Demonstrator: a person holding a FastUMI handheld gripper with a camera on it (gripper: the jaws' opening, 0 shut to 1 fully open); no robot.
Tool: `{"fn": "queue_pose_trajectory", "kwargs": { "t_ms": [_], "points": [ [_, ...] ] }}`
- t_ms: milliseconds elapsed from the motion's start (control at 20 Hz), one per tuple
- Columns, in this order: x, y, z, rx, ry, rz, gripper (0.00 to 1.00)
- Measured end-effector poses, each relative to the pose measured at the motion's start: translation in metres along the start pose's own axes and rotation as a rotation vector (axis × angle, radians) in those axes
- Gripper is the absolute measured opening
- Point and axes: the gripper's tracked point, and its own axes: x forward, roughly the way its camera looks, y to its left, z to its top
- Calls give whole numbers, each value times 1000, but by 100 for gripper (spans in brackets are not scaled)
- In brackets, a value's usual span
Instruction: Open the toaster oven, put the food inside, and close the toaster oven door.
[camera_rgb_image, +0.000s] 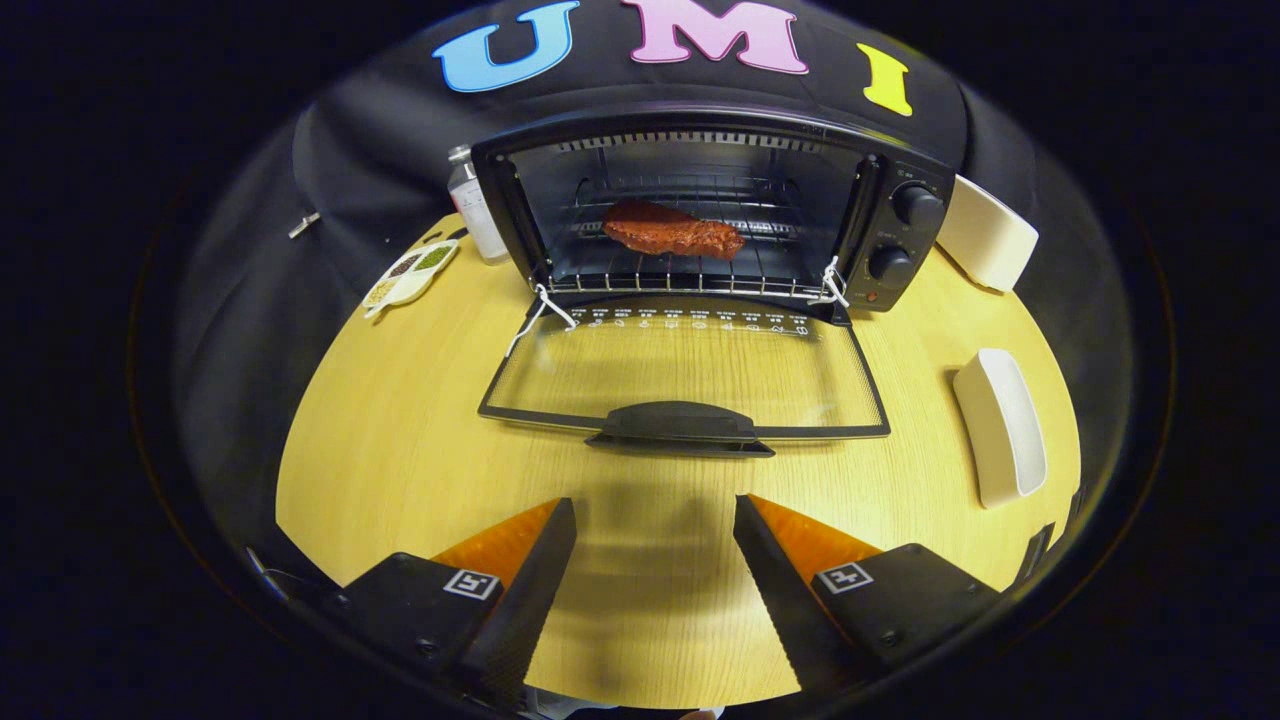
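**Tongs wide over the desk, food on the oven rack, door down**

The tongs (655, 520) stand wide apart with nothing between them, their fingers (530, 580) over bare wood of the desk (400, 450); just ahead lies the handle (680, 425) of the glass door (685, 375), which is dropped fully open and lies flat toward the tongs; off to the right of the door rests a white oblong dish (1000, 425); beyond the door the toaster oven (700, 215) gapes, and the reddish-brown food (672, 230) lies on its wire rack (690, 275); two knobs (915, 205) sit on its right panel; a small divided plate (410, 275) and a bottle (475, 215) stand to its left; a white box (985, 240) leans at its right.
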Motion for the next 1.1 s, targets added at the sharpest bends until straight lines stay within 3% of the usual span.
{"fn": "queue_pose_trajectory", "kwargs": {
  "t_ms": [650, 1100],
  "points": [
    [40, -19, 13, 66, 47, -121, 100],
    [15, -17, 31, 77, -35, -106, 99]
  ]
}}
